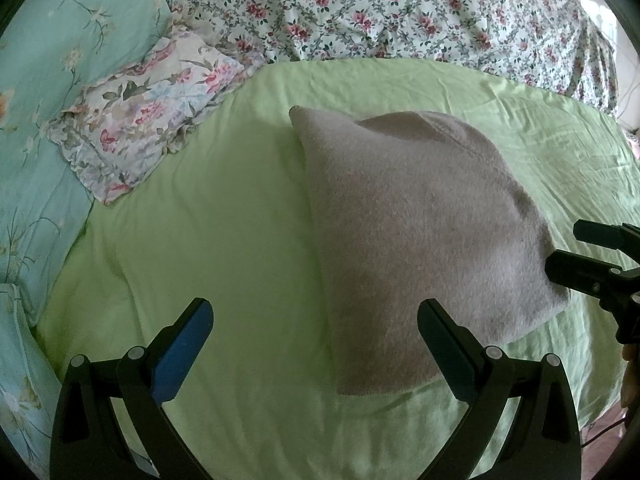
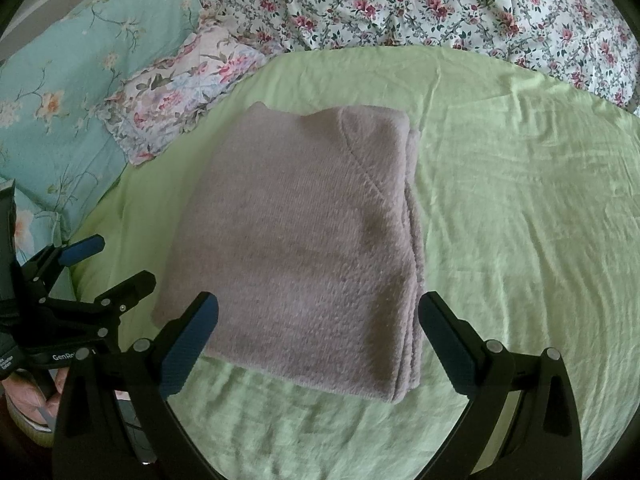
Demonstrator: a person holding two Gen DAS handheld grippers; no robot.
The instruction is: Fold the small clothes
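Note:
A mauve knitted garment (image 2: 304, 236) lies folded into a thick rectangle on the green bedsheet (image 2: 520, 200). It also shows in the left wrist view (image 1: 416, 232). My right gripper (image 2: 318, 338) is open and empty, above the garment's near edge. My left gripper (image 1: 314, 346) is open and empty, near the garment's near left corner. The right gripper (image 1: 576, 256) shows at the right edge of the left wrist view, open, beside the garment's right corner. The left gripper (image 2: 116, 264) shows at the left of the right wrist view.
A floral pillow (image 1: 148, 112) and a teal floral quilt (image 1: 60, 80) lie at the left. A rose-patterned blanket (image 1: 400, 12) is bunched along the far side of the bed. The green bedsheet (image 1: 200, 240) lies bare to the left and right of the garment.

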